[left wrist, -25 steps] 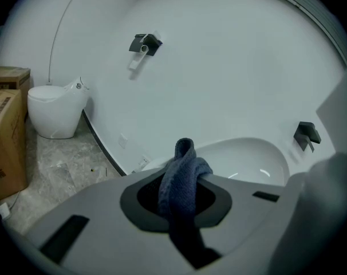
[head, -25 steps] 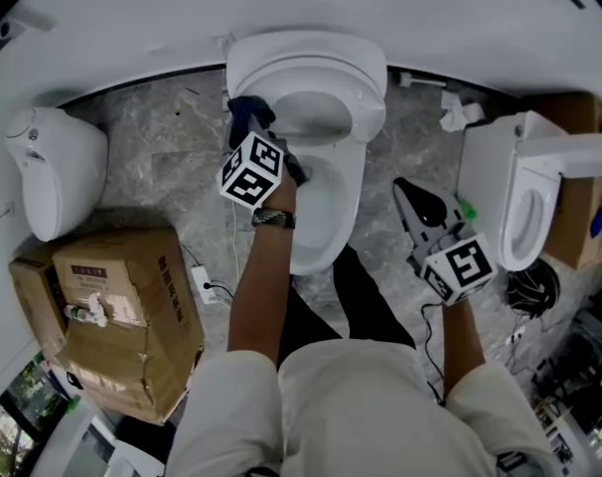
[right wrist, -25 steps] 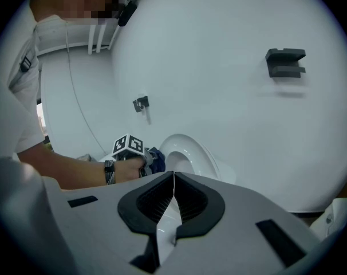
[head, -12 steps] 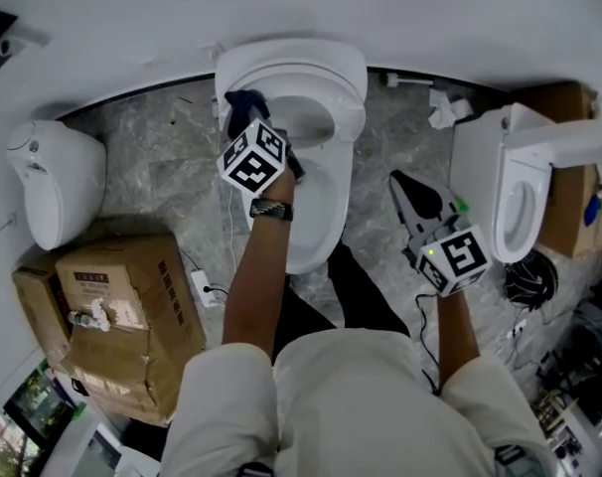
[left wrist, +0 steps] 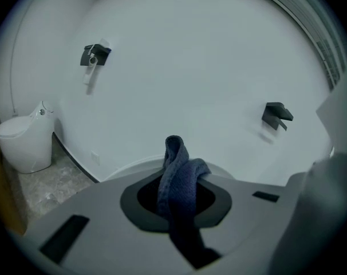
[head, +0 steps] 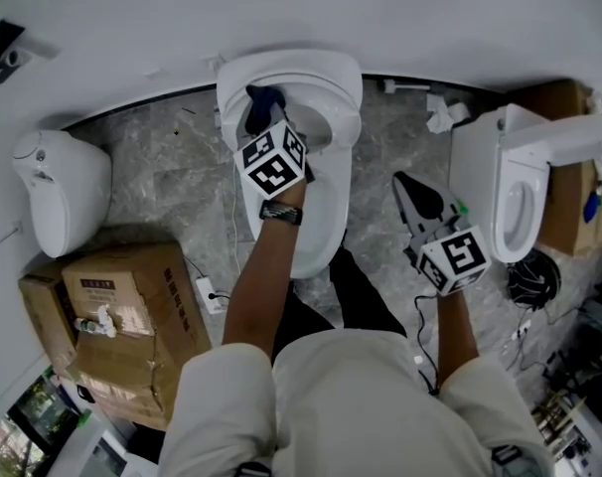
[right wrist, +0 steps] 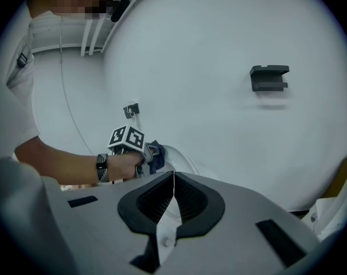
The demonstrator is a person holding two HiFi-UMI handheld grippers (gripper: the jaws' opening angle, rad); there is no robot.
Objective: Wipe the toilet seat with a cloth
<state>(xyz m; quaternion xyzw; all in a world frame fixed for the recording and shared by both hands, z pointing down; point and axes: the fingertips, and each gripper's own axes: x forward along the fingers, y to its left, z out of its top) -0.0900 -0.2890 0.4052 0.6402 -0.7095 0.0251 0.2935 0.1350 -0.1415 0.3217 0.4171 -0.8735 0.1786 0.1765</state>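
Cloth [head: 264,100] = dark blue terry-type fabric. I judge it light, soft and floppy, w/ no stiffness, so it'll only wipe where it's pressed flat. My left gripper [left wrist: 182,198] is clamped on it approx mid-bunch: one loop sticks up past the jaws and the rest trails down btwn them. From the head view, the cloth sits over the back-left part of the toilet seat [head: 346,107], near the wall. Can't tell if it's touching the rim or just above it.

Seat looks smooth and glossy, prob. slippery, so the cloth should glide, but drag could tug it out of a shallow pinch. Best hold, imo, is deep in the fold w/ several layers pinched and enough slack left below to act as a pad.

My right gripper [head: 405,187] has its jaws closed together w/ nothing btwn them. It's held over the floor to the right of the toilet, well apart from the cloth.
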